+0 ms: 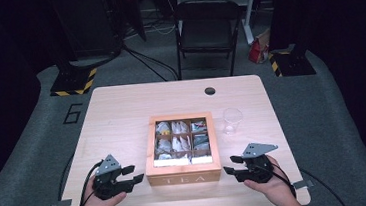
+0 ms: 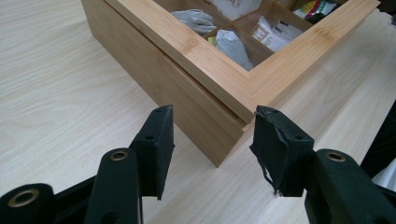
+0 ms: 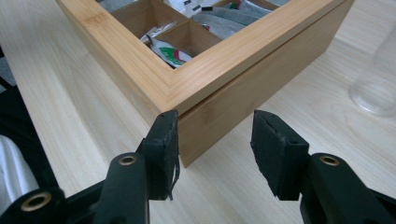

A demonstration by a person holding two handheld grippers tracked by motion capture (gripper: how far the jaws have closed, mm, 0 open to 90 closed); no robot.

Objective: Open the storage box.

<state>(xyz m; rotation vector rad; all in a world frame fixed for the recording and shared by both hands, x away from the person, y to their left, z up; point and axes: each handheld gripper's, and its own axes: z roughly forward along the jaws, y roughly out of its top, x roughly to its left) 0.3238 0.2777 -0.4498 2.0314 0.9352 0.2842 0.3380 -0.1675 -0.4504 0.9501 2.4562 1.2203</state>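
Bamboo tea box (image 1: pixel 183 174), lid closed; sachets behind its window hard to make out. Left gripper (image 1: pixel 133 174) and right gripper (image 1: pixel 230 165): jaws apart, flanking front corners, gripping nothing.

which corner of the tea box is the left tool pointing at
The near left corner of the tea box, on the side lettered TEA; the left tool straddles it with jaws apart. The right tool faces the near right corner.

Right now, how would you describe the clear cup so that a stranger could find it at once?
Start at the wooden tea box in the middle of the table. Just off its far right corner stands the clear plastic cup. It is the sole see-through, empty item there.
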